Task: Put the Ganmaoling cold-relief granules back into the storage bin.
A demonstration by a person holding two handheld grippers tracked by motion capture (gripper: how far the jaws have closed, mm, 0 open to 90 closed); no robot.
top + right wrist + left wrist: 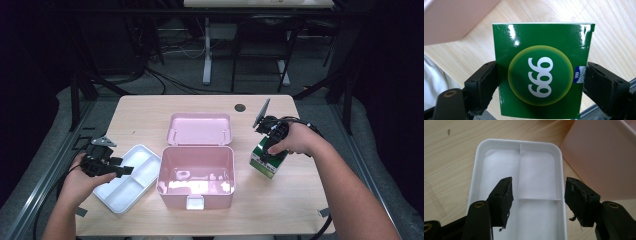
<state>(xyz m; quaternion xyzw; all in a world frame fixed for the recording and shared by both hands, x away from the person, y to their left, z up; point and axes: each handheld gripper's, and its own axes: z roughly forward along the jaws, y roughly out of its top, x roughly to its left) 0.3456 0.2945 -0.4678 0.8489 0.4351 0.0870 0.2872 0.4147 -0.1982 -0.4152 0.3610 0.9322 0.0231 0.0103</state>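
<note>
A green box [541,50] with a yellow circle and white numerals stands on the table right of the pink case [196,175]. My right gripper [540,85] is shut on it, one jaw pressed to each side; in the high view the green box [265,161] sits under my right gripper [270,148]. The pink case is open and looks hollow inside, its lid [200,129] lying back. My left gripper [537,195] hovers open over a white divided tray [499,165], with nothing between its jaws. That tray [142,159] lies left of the case, under my left gripper [125,170].
The wooden table [145,115] has bare room along its back and a dark grommet hole [240,107] at the back right. The pink case wall [604,155] stands close to the tray's right side. Table legs and cables lie on the floor beyond.
</note>
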